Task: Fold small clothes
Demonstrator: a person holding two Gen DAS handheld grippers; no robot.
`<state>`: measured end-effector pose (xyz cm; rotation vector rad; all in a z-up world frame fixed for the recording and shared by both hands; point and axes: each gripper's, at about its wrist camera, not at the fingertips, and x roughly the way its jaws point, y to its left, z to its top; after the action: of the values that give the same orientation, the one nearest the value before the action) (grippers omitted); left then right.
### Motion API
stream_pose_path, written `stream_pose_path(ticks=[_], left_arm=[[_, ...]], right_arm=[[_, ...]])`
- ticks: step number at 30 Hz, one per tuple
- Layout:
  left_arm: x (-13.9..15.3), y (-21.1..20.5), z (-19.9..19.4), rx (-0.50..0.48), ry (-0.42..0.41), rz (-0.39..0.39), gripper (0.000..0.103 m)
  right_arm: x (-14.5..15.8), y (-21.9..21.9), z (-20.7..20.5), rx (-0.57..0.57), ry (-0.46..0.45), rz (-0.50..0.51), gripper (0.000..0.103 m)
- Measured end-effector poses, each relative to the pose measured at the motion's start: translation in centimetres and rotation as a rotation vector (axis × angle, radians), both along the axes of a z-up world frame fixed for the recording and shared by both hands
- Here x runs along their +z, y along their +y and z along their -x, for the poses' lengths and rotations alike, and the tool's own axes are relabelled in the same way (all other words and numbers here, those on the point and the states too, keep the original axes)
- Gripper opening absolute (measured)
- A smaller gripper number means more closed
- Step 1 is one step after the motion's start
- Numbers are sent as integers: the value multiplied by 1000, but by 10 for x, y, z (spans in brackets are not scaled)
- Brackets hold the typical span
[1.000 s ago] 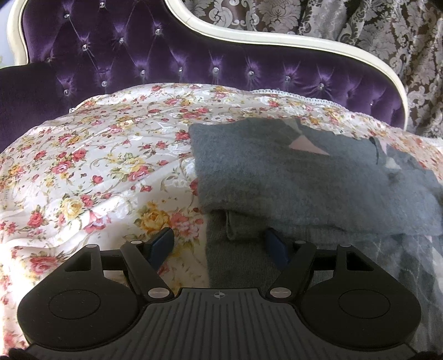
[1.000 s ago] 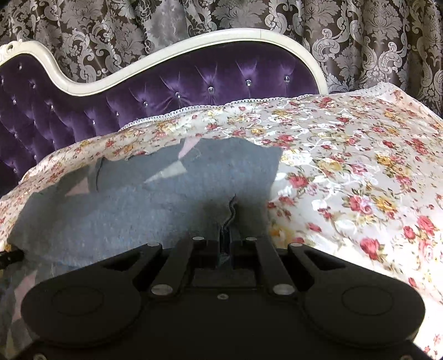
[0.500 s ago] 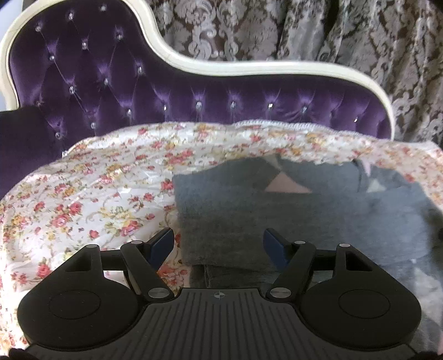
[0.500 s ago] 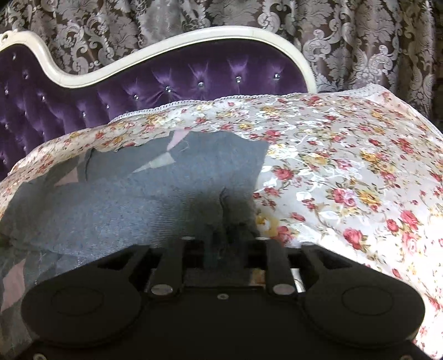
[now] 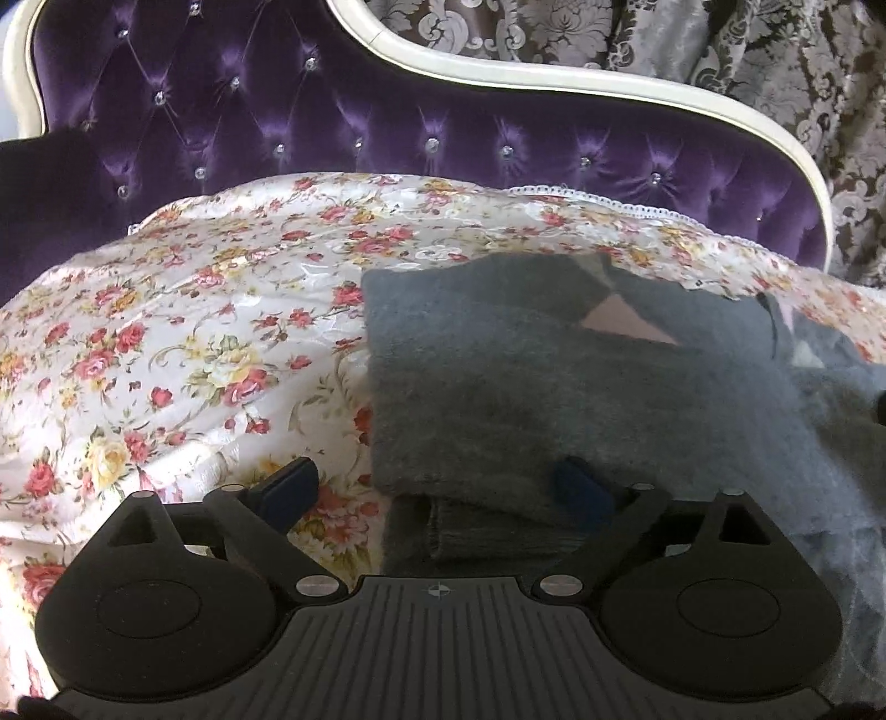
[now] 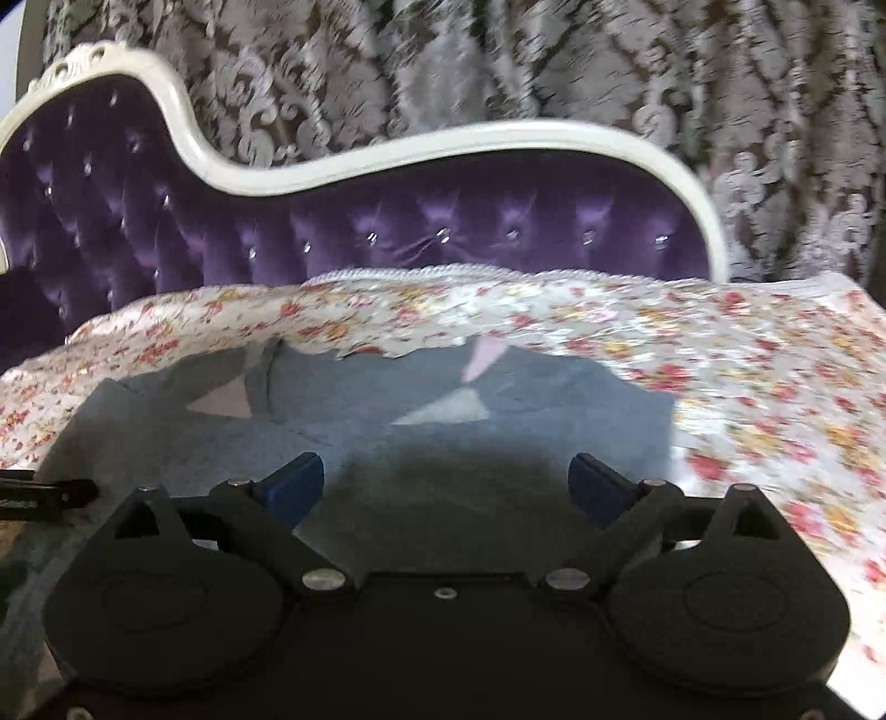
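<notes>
Left wrist view looks down over a grey sweater (image 5: 531, 387) lying folded on a flowered bedspread (image 5: 183, 343). The left gripper (image 5: 437, 487) hangs just above the near left corner of the folded garment. Its jaws are spreading and already stand wide; the left blue pad sits over the bedspread, the right blue pad over the grey knit, and the corner of the fold lies between them without either pad pressing on it. A ribbed lower layer of the sweater shows under the fold, just ahead of the gripper body. Pale pink triangles mark the knit near its far edge. Behind the bed rises a purple tufted headboard (image 5: 387, 127) with a cream frame, and a patterned curtain (image 5: 747, 50) hangs beyond it.

Right wrist view is blurred. The right gripper (image 6: 448, 482) sits over the near edge of the same sweater (image 6: 498, 410), its jaws also opening and set wide, with nothing gripped; only a dark shadow falls on the knit between the blue pads. The garment spreads flat ahead, its right edge meeting the bedspread (image 6: 775, 399). At the far left edge a dark object shows, probably part of the other gripper, though the blur makes this unsure.
</notes>
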<state>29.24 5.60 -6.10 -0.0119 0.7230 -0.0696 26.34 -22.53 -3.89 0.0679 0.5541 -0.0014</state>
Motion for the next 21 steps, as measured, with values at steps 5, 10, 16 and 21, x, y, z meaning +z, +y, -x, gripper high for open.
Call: stream_pose_path(ticks=[5,10,16,21], left_arm=[[-1,0,-2,0,-1,-1,99],[-2,0,-4,8,0,1,103],[5,7,4,8,20,37,102],[20,15,40,-27,-5,53,102]], right_arm=[[-25,-9,-20,-50,100,67,96],[-21,-39,-3,-131,94,33,97],[-10,-67,28,-182,58,-46,97],[7,-71,79,-99,-14,-66,98]])
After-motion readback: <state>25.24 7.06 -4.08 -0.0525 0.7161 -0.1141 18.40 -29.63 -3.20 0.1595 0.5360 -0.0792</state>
